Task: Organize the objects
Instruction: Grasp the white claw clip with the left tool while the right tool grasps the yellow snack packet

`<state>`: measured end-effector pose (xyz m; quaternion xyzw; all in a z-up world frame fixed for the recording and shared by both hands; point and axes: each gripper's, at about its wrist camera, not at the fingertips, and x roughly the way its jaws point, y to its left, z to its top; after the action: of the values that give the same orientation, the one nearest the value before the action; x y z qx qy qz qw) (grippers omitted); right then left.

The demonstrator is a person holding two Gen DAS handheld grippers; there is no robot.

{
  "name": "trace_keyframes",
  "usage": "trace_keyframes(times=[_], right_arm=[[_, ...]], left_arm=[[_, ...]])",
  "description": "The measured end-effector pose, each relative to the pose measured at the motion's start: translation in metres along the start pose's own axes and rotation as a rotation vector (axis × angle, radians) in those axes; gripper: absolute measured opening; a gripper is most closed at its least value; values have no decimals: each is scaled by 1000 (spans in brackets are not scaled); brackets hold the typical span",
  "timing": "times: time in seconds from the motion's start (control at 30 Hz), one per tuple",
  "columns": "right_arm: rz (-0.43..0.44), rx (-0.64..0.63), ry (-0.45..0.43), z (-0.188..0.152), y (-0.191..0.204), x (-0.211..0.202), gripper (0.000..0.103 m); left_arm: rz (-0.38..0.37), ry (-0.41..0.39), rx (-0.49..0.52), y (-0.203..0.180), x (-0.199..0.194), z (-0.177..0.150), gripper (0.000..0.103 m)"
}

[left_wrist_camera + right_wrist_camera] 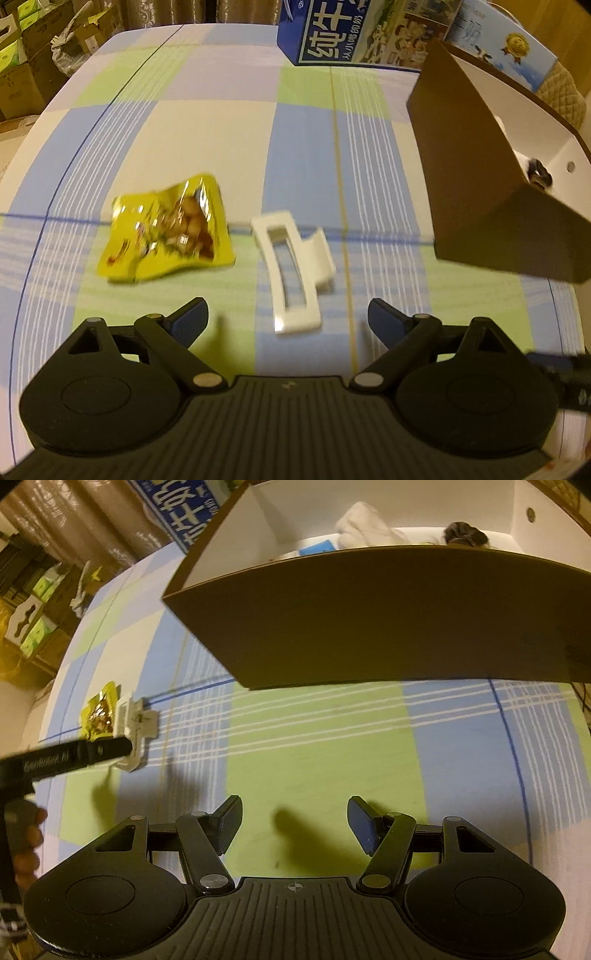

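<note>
A white hair claw clip (291,271) lies on the checked cloth just ahead of my left gripper (288,321), which stands open with nothing between its fingers. To the clip's left lies a yellow snack packet (168,236). A brown box with a white inside (491,177) stands at the right; small dark and white items show inside it. In the right wrist view my right gripper (294,821) is open and empty, in front of the box (369,620). The clip (135,727) and the packet (99,710) appear far left, partly behind the left gripper's black finger (74,757).
A blue milk carton (325,31) and other printed boxes stand at the table's far edge. Cardboard boxes are stacked off the table at the left (22,55). A hand (26,845) holds the left tool. White cloth (365,524) lies in the box.
</note>
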<state>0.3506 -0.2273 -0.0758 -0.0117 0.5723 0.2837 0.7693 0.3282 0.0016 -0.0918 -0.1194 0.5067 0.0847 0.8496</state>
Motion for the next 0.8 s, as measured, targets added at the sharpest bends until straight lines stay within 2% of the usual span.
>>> trace_keyframes(times=[0.27,0.3,0.4,0.43,0.6,0.8], right_arm=[[-26,29,-1,-3,-6,-3,61],[-29,30,0,-3,-6,-4,60],[-32,27,0,-4,-3,-4,60],[-31,23,0,-5,-2,-5,60],[-10,-24,4,-6,16,-2,60],[79,-153,11,-5,63,15,60]], left_arm=[[1,4,7,-2,29,23,70],[-1,5,10,-2,31,23,65],[-11,7,25,-3,33,22,42],[-16,7,27,-2,32,20,38],[-17,-9,56,8,19,5,36],[4,-8,11,47,-11,-26,36]])
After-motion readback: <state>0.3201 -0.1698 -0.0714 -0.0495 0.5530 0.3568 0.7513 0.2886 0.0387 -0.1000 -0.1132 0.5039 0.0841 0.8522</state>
